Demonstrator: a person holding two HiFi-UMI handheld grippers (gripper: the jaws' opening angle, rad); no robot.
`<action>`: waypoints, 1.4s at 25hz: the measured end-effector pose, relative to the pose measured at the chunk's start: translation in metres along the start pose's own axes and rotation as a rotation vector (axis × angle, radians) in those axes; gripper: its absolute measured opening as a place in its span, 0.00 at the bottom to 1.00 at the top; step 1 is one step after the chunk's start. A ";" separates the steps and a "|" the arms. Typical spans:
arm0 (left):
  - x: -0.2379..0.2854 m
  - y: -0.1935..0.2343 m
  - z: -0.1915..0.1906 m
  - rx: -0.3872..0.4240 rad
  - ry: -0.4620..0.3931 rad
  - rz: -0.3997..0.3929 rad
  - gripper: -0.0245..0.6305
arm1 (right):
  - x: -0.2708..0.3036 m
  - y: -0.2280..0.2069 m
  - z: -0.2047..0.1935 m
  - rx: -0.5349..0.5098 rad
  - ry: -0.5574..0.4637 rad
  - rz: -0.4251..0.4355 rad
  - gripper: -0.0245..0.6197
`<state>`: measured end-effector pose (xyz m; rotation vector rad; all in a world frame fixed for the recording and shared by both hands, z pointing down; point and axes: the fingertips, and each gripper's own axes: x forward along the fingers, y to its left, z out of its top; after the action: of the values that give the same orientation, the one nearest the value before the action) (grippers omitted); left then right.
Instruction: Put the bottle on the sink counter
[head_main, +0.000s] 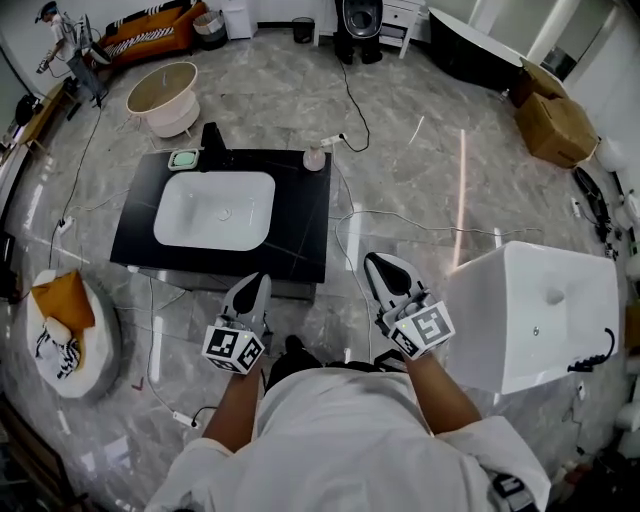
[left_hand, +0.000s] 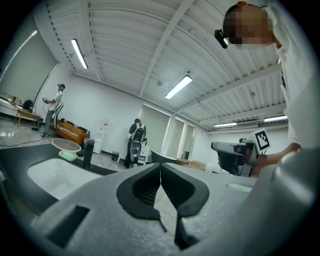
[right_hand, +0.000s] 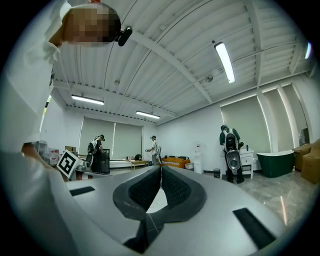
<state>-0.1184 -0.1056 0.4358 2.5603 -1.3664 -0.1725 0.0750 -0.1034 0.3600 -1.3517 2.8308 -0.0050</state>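
Note:
A small pale bottle (head_main: 313, 157) stands upright on the far right corner of the black sink counter (head_main: 300, 225), which holds a white basin (head_main: 215, 210). A black faucet (head_main: 212, 145) and a green soap dish (head_main: 184, 158) sit at the counter's far left. My left gripper (head_main: 261, 280) hovers over the counter's near edge, its jaws shut with nothing between them. My right gripper (head_main: 376, 262) hangs to the right of the counter over the floor, also shut and empty. In each gripper view, the left gripper (left_hand: 160, 167) and right gripper (right_hand: 160, 170) show their jaws pressed together, pointing level across the room.
A white boxy cabinet (head_main: 540, 310) stands close on the right. Cables (head_main: 400, 218) trail over the marble floor round the counter. A round tub (head_main: 165, 95) sits beyond the counter, cardboard boxes (head_main: 555, 125) at far right, an orange cushion (head_main: 65, 300) at left.

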 end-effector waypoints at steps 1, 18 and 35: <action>-0.002 -0.012 0.001 0.012 -0.010 -0.004 0.06 | -0.011 0.001 0.002 0.000 -0.008 0.012 0.07; -0.063 -0.166 -0.064 0.036 0.130 -0.060 0.06 | -0.175 0.015 -0.068 0.079 0.037 0.033 0.06; -0.105 -0.157 -0.058 0.016 0.164 -0.204 0.06 | -0.168 0.080 -0.075 0.062 0.100 0.024 0.06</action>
<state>-0.0382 0.0742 0.4508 2.6573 -1.0525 0.0137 0.1181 0.0778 0.4354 -1.3416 2.9010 -0.1641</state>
